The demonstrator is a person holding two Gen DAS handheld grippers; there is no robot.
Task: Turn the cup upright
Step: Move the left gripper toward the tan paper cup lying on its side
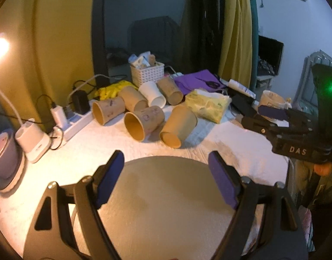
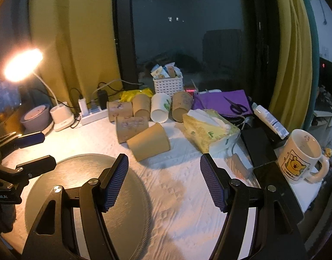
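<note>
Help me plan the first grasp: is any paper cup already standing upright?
No, all six paper cups lie on their sides on the white cloth; only the ceramic mug stands upright.

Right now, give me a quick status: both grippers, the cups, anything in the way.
Left gripper open, empty. Right gripper open, empty. Paper cups on their sides, nearest brown cup untouched. Tissue pack close beside it, round tray below grippers.

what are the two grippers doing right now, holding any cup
Left gripper: open, holding nothing, above the round grey tray.
Right gripper: open, holding nothing; the paper cups lie untouched.
</note>
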